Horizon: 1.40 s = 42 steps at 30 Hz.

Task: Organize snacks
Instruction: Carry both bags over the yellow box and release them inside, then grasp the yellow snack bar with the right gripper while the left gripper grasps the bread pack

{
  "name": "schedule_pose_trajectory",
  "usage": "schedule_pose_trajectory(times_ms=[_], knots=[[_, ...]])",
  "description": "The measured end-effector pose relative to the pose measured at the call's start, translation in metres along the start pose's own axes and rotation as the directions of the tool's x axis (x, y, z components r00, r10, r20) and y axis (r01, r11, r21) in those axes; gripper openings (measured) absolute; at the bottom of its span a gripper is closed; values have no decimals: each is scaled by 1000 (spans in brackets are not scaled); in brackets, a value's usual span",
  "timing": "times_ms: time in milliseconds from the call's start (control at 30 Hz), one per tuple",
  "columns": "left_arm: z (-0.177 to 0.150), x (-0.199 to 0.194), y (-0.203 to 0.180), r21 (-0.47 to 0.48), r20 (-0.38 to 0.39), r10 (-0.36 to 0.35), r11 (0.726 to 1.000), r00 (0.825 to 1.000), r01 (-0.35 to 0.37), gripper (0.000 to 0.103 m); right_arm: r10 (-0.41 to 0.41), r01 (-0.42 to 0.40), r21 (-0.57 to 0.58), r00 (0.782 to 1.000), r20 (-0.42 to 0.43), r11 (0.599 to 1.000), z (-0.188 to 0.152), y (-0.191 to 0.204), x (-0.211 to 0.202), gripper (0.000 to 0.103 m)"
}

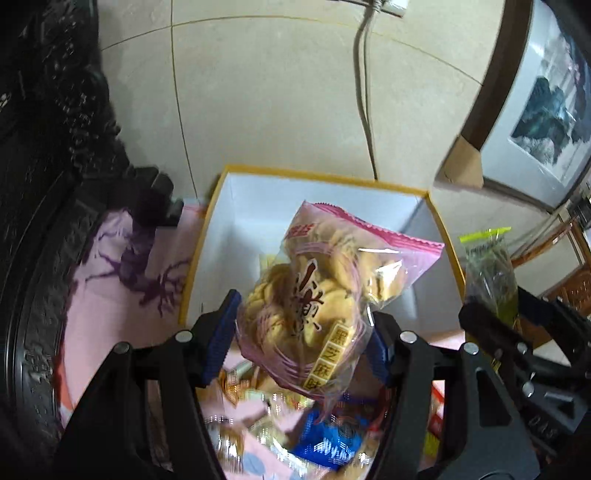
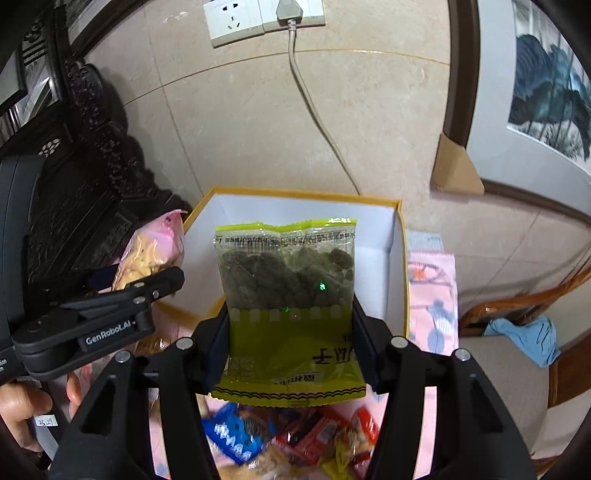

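2 snack bags held (1 per gripper) above 1 box

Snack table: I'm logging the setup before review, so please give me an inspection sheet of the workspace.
Surface: pink patterned cloth.
Job's things: yellow-rimmed white box, open; pink pastry bag; green snack bag.
Clutter: loose wrapped snacks below the grippers.
Grippers: left gripper shut on pink pastry bag; right gripper shut on green snack bag.
Cables: grey cable from wall socket.
Surroundings: framed picture, carved dark furniture, wooden chair.
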State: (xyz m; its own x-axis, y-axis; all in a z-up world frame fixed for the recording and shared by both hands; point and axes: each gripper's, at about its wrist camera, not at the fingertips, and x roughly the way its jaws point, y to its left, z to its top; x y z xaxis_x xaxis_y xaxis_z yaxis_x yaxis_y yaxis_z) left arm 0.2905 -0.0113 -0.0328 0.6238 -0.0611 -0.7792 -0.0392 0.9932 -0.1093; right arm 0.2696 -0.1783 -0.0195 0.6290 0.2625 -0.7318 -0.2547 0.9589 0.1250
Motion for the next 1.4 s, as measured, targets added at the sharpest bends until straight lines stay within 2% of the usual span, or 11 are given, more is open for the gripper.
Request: schedule_pose_trajectory(times_ms=[33,133,267,500,667,833,933,1000,1233,1367,1400], knots=[[6,3,1,-6,12,2,1000,1000,-2,66,-3,2,7,1000,9,1000,7,-1,3,58],[31,16,3,-30,26,85,996,996,-84,101,-15,13,23,999,49,1000,32,-2,15,69],[43,22,11,-43,-22,76,996,997,-77,101,-68,69,-14,997,45,998,45,-1,25,70],[21,11,34,-70,-46,62,995,997,-65,101,-27,27,-7,1000,-3,1000,20,-18,12,75],[-34,-12,41,-32,-63,49,998,997,-51,101,7,-15,-53,990,-138,998,-45,-47,12,75],[-107,-20,44,-69,-151,-26,998,988,16,101,107,-112,-4,957,-269,994,-150,-74,4,75],[-147,-22,46,-78,-200,-42,997,979,27,101,107,-118,-26,958,-267,993,-193,-70,-5,71],[-168,-20,51,-102,-239,-48,994,970,24,101,101,-116,-40,958,-269,992,-207,-68,-4,60],[-213,-26,79,-141,-311,-18,990,950,-27,101,128,-154,-54,936,-328,987,-219,-64,23,58],[-222,-34,96,-184,-318,-10,982,948,-51,101,99,-132,-58,917,-386,990,-223,-65,44,35],[-223,-36,99,-189,-317,-10,980,948,-53,101,101,-133,-63,925,-367,989,-223,-65,44,32]])
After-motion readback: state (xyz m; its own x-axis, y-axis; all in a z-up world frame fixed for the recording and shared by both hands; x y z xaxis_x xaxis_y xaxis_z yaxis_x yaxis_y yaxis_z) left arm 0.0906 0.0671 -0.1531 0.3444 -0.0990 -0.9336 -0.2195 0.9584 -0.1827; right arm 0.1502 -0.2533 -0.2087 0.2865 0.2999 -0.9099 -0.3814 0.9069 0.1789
